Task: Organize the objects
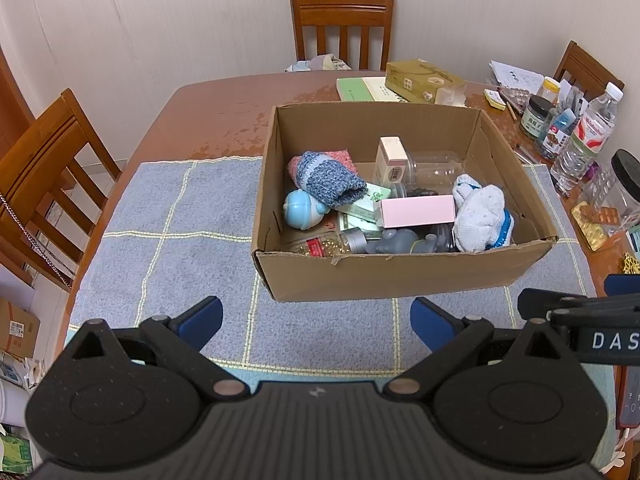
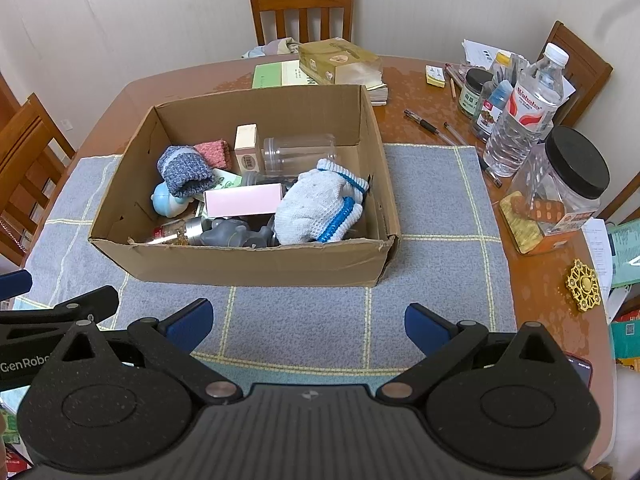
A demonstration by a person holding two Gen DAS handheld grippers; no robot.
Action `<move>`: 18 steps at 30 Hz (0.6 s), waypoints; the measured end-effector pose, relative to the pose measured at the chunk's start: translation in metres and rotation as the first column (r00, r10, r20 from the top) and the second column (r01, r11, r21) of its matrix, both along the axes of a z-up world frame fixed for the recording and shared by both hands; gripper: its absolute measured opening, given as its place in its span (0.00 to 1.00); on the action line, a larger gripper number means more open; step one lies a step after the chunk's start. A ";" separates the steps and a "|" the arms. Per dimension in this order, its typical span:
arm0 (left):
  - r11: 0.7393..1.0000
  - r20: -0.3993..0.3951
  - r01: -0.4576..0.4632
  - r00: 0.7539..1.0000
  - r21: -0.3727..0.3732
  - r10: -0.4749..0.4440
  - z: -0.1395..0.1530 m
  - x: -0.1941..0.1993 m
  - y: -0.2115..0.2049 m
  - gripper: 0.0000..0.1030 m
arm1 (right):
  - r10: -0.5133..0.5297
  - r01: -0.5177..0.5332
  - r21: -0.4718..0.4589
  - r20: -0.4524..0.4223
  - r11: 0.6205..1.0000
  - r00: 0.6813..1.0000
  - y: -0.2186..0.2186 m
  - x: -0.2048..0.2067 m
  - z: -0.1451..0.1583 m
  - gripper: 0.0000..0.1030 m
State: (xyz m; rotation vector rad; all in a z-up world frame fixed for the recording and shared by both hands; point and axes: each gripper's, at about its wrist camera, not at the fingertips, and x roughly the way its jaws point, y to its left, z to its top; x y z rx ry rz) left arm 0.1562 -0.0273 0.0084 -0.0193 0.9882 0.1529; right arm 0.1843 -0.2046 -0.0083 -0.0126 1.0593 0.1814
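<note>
An open cardboard box stands on a blue checked cloth. It holds a blue knit sock, a white and blue sock, a pink box, a clear jar, a light blue round toy and a grey toy. My left gripper is open and empty, in front of the box. My right gripper is open and empty beside it.
On the wooden table to the right stand a water bottle, a black-lidded plastic jar, small jars, pens and a gold ornament. A tissue box and books lie behind the box. Chairs surround the table.
</note>
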 end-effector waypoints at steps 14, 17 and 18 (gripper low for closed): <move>1.000 -0.010 -0.002 1.000 -0.001 0.002 -0.002 0.006 -0.001 0.97 | -0.004 0.004 -0.001 -0.012 1.000 1.000 -0.003 0.007 -0.003 1.00; 1.000 -0.011 -0.002 1.000 -0.002 0.002 -0.002 0.006 -0.001 0.97 | -0.006 0.006 0.000 -0.014 1.000 1.000 -0.003 0.008 -0.003 1.00; 1.000 -0.011 -0.002 1.000 -0.002 0.002 -0.003 0.007 -0.002 0.97 | -0.006 0.006 0.000 -0.015 1.000 1.000 -0.003 0.008 -0.003 1.00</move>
